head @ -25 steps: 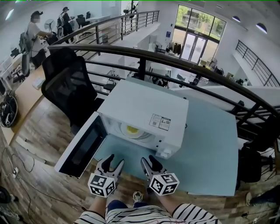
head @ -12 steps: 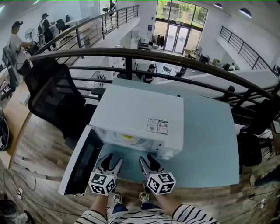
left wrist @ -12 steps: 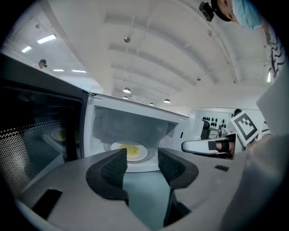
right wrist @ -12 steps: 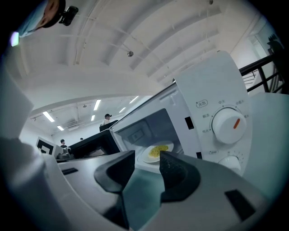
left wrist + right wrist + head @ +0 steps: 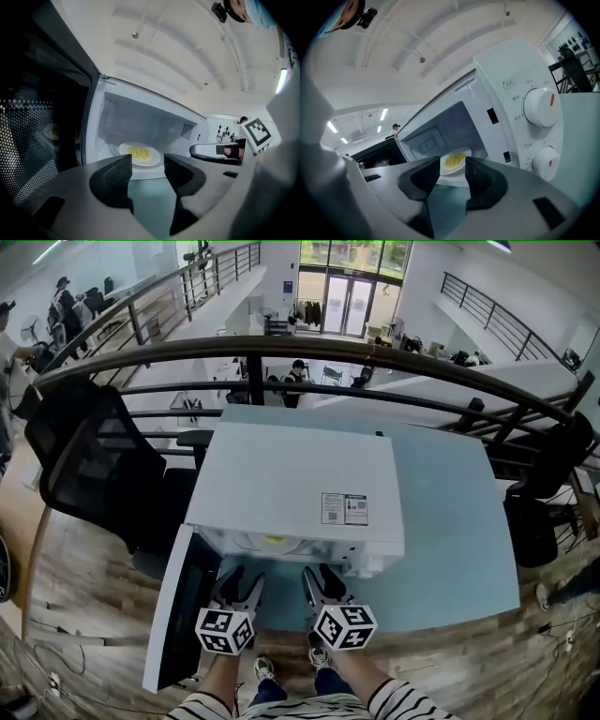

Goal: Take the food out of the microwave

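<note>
A white microwave [image 5: 295, 488] stands on the pale blue table [image 5: 450, 521] with its door [image 5: 180, 606] swung open to the left. Inside sits a white plate [image 5: 151, 162] carrying yellow food [image 5: 139, 152], also visible as the yellow food [image 5: 454, 160] in the right gripper view and a sliver of yellow food [image 5: 275, 540] from above. My left gripper [image 5: 241, 582] and right gripper [image 5: 322, 580] hover side by side just in front of the cavity. Both are open and hold nothing. Each stays outside the opening, short of the plate.
Two control knobs [image 5: 539, 107] sit on the microwave's right front panel. A black office chair [image 5: 103, 470] stands left of the table. A dark railing [image 5: 309, 348] runs behind the microwave. The open door blocks the left side.
The head view has shifted so the microwave sits more centred and nearer. Both grippers have edged closer to the cavity opening, still open and empty.
</note>
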Demonstrator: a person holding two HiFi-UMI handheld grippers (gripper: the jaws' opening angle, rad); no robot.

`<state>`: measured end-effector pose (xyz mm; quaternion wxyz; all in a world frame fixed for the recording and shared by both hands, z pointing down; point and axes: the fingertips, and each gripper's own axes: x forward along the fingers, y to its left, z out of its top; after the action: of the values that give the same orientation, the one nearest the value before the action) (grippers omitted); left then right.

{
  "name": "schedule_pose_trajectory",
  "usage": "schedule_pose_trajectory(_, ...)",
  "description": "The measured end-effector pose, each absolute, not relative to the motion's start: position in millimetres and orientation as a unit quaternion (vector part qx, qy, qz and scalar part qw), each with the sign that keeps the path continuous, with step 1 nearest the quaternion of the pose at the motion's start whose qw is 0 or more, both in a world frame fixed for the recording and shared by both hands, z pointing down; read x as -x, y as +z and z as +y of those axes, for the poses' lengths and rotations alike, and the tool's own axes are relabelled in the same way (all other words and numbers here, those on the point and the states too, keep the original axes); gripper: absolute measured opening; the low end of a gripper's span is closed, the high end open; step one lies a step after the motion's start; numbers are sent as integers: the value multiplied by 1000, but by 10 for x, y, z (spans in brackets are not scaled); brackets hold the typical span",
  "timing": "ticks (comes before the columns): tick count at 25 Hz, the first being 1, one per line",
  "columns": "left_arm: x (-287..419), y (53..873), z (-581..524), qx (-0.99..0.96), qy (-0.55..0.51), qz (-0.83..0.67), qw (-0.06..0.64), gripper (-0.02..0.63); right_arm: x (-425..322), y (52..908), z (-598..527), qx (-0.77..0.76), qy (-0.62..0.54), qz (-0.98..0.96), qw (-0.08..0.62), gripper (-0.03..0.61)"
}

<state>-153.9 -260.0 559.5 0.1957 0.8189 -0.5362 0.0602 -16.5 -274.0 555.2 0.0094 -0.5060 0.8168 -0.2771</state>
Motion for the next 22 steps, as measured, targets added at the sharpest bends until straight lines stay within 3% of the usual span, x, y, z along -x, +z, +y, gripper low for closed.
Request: schedule_pose_trajectory(22, 1711, 6032, -3258, -795, 31, -558, 236, 196, 421, 6001, -3341, 550, -284, 785, -7, 166)
